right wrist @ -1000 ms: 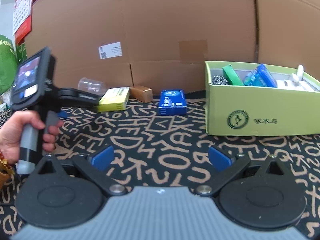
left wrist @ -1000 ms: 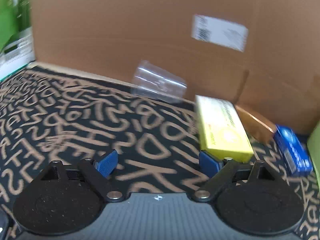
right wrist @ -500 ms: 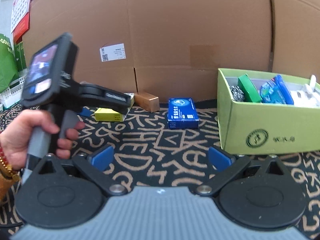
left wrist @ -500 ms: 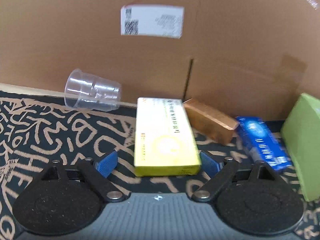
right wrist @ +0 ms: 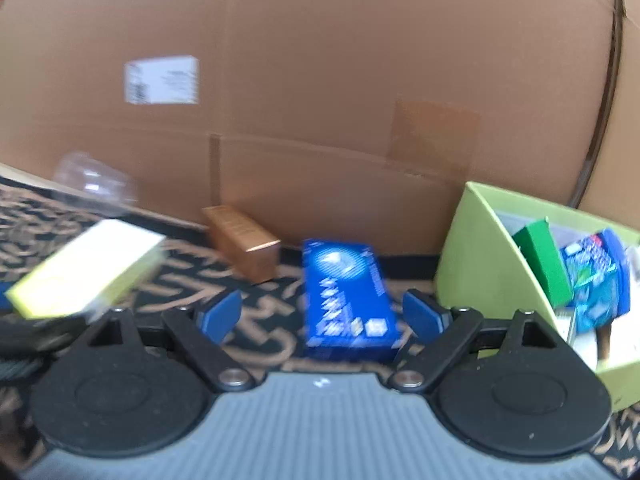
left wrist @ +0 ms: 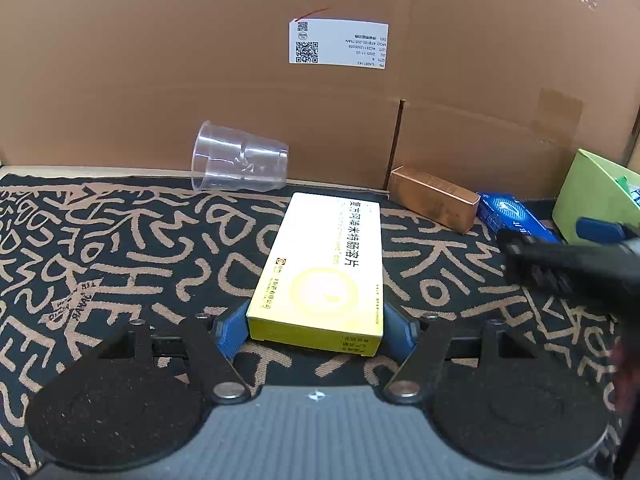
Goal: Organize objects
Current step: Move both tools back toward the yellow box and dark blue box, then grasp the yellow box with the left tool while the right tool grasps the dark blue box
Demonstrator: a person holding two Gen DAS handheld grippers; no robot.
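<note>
Left gripper [left wrist: 314, 330] has swung onto the yellow box [left wrist: 324, 270]; its jaws, just closing, now flank the near end, seemingly touching. Right gripper [right wrist: 322, 314] has reached the blue box [right wrist: 346, 300], jaws narrowing, still clear. Both await lifting to the green bin [right wrist: 480, 248].

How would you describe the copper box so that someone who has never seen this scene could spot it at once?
Start at the cardboard wall behind the patterned mat. Along its foot, four things lie in a row: a clear cup on its side, a yellow box, the copper box, then a blue box. The copper one is the slim, shiny metallic-brown carton, the only one without bright print.
</note>
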